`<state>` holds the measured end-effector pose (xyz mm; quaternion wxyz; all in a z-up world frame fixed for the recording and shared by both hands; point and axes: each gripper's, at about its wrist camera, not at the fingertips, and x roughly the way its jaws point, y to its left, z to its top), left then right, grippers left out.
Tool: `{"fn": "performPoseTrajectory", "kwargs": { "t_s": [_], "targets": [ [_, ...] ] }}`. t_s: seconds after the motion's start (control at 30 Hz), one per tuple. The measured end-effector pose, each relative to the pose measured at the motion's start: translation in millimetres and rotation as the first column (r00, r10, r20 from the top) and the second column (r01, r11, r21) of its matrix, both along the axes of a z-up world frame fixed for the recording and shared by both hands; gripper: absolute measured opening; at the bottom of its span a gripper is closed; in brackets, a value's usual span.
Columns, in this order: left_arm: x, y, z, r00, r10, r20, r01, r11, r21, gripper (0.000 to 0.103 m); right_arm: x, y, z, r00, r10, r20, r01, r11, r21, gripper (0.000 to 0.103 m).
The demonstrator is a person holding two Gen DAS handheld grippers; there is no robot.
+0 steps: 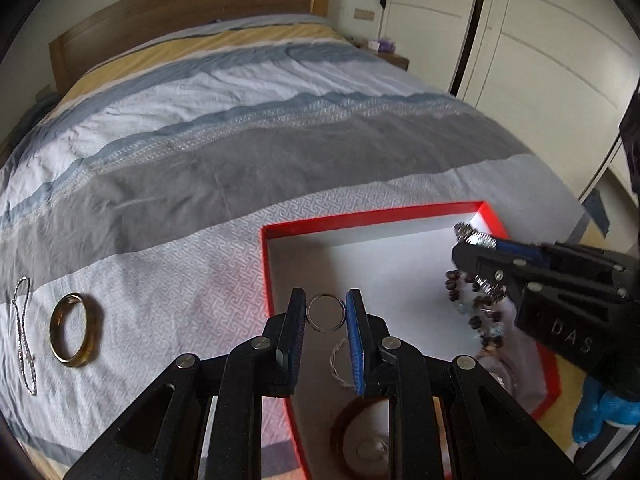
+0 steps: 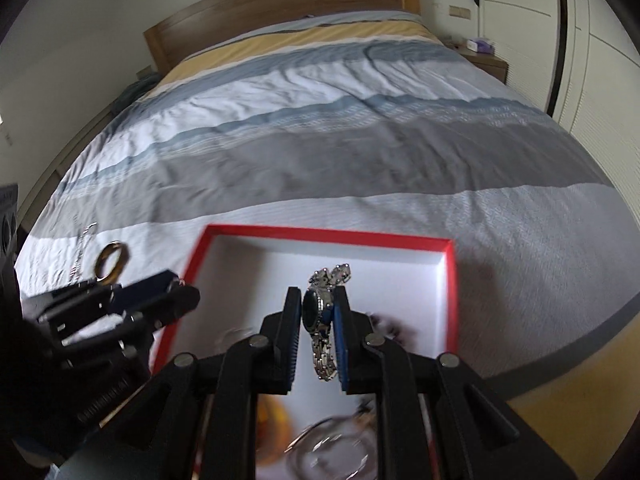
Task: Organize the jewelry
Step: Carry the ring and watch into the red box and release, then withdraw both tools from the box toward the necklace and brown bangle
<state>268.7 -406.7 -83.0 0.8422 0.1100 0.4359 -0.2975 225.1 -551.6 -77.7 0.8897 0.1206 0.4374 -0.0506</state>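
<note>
My left tool (image 1: 326, 314) pinches a thin silver ring (image 1: 325, 313), my right tool (image 2: 317, 312) clamps a silver metal-band wristwatch (image 2: 316, 314); I should lower both gently into the red-rimmed white box (image 2: 451, 276).

Black plastic left claw (image 1: 326, 322), blue pads, silver screws, right claw (image 2: 318, 312) alike

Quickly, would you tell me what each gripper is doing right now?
Left gripper: closed on a thin silver ring, over the red box.
Right gripper: closed on a silver watch, over the same box.
</note>
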Motion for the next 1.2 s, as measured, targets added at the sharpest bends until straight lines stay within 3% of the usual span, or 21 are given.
{"fn": "performPoseTrajectory", "kwargs": {
  "t_s": [0.23, 0.43, 0.63, 0.73, 0.97, 1.2],
  "targets": [
    [7.3, -16.3, -30.0, 1.0, 0.016, -0.006, -0.015, 0.995, 0.099, 0.02, 16.7, -22.6, -32.0, 0.998, -0.003, -0.066, 0.003, 1.0, 0.007, 0.014],
    [3.5, -24.2, -35.4, 1.0, -0.003, 0.025, 0.0, 0.992, 0.129, 0.02, 19.5, -21.7, -44.3, 0.996, 0.014, -0.093, -0.014, 1.0, -0.003, 0.015],
    [3.7, -20.2, -31.8, 1.0, 0.009, 0.016, -0.01, 0.995, 0.1, 0.022, 16.7, -20.0, -41.4, 0.996, 0.008, -0.087, -0.01, 1.0, -0.017, 0.018],
    [0.7, -18.8, -28.0, 1.0, 0.002, 0.015, -0.003, 0.996, 0.091, 0.028, 11.9, -22.6, -35.2, 0.997, -0.005, -0.076, 0.003, 1.0, -0.018, 0.029],
    [-20.6, -9.8, 1.8, 0.999, -0.02, 0.039, 0.018, 0.999, 0.05, 0.033, -13.9, -25.6, -2.2, 0.999, -0.032, -0.036, 0.03, 0.999, -0.036, 0.03],
    [-56.4, 22.2, 58.9, 0.992, 0.01, 0.128, -0.012, 1.0, 0.014, 0.049, -57.5, -6.5, 46.6, 0.999, -0.042, 0.017, 0.043, 0.997, -0.07, 0.03]
  ]
}}
